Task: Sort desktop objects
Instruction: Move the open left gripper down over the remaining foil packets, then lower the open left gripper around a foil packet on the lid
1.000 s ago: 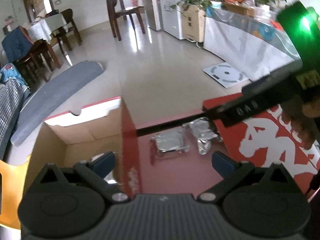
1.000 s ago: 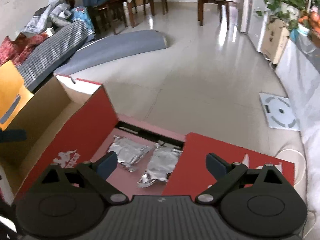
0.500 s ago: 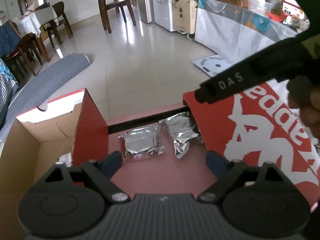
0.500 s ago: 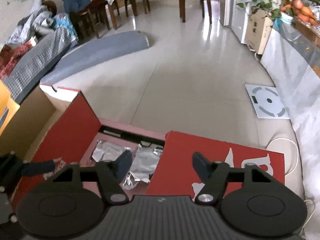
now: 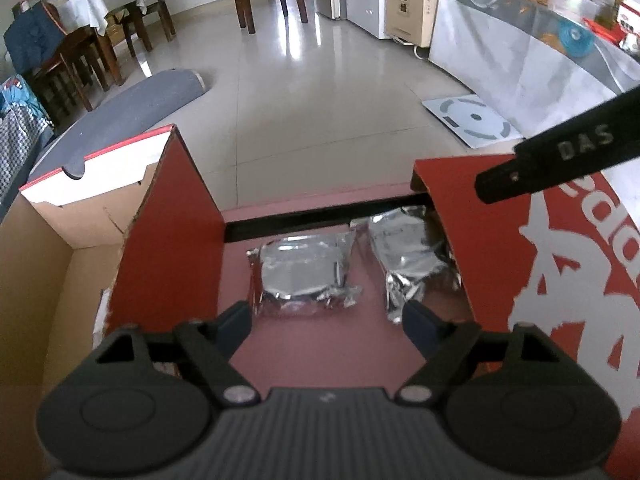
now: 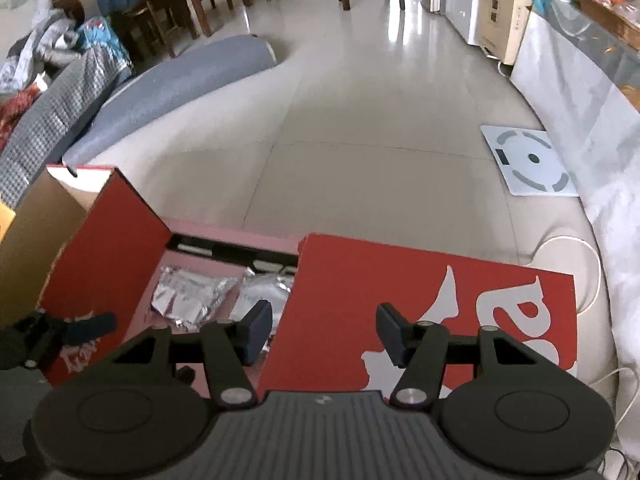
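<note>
Two crumpled silver foil packets lie on the pink tabletop (image 5: 320, 360) between an open cardboard box and a red lid. My left gripper (image 5: 328, 320) hangs over the left foil packet (image 5: 304, 272); its jaws are closing and the pads stand clear of the packet. The right foil packet (image 5: 408, 256) lies partly under the red lid (image 5: 560, 280). My right gripper (image 6: 324, 330) straddles the left edge of the red lid (image 6: 400, 280). Its jaws are also closing, with that edge between them and a gap still showing. Both foil packets (image 6: 192, 296) sit left of it.
The open cardboard box (image 5: 48, 280) with a red outer wall (image 5: 168, 248) stands at the left. A black bar (image 5: 320, 216) lies along the table's far edge. Beyond it are tiled floor, a grey mat (image 5: 132, 112), a white scale (image 5: 476, 120), chairs and a covered counter.
Both grippers have sunk toward the table and their jaws have narrowed. The left one closed in on the left foil packet. The right one shifted over the lid's left edge.
</note>
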Action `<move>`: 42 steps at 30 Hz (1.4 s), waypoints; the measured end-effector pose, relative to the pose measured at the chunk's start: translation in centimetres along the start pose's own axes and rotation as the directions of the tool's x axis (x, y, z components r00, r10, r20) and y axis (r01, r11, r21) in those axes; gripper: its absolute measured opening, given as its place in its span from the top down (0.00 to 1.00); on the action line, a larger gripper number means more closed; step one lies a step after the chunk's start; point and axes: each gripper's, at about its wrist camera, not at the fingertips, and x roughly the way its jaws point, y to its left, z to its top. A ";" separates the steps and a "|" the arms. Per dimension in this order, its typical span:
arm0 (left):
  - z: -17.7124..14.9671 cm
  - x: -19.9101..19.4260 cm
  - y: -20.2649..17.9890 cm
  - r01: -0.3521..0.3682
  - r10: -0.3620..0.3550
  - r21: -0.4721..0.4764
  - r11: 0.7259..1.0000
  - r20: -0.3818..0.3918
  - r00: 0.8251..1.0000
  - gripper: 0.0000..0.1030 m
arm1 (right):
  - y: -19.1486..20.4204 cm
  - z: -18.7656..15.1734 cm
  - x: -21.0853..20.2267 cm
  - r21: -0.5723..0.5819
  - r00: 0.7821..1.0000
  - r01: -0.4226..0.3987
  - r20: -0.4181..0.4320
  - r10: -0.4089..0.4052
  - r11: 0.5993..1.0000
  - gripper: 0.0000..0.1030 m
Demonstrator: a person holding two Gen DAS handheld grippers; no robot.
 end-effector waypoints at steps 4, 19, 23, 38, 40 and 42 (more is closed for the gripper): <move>0.9 0.7 0.3 0.019 -0.018 -0.019 1.000 0.019 1.000 0.16 | 0.0 0.2 -0.5 0.006 1.000 -0.012 0.016 0.012 1.000 0.44; 1.8 3.5 1.1 -0.011 0.013 -0.088 0.996 0.018 1.000 0.09 | 0.0 0.6 -0.7 0.024 0.999 -0.041 0.023 0.041 0.999 0.44; 1.7 4.4 1.3 -0.013 0.014 -0.123 0.992 0.003 1.000 0.09 | 0.1 0.6 -0.7 0.019 0.999 -0.049 0.018 0.048 0.999 0.44; 1.4 5.4 1.9 0.057 -0.062 -0.161 0.985 -0.024 0.998 0.08 | 0.5 0.5 -0.1 0.004 0.999 -0.048 -0.004 0.048 0.999 0.43; 1.2 5.3 1.7 0.061 -0.067 -0.155 0.986 -0.029 0.997 0.08 | 0.5 0.5 0.0 0.003 0.999 -0.045 -0.006 0.045 0.999 0.43; 1.0 5.1 1.6 0.068 -0.074 -0.155 0.986 -0.033 0.997 0.08 | 0.5 0.5 0.0 0.004 0.999 -0.041 -0.008 0.041 0.999 0.43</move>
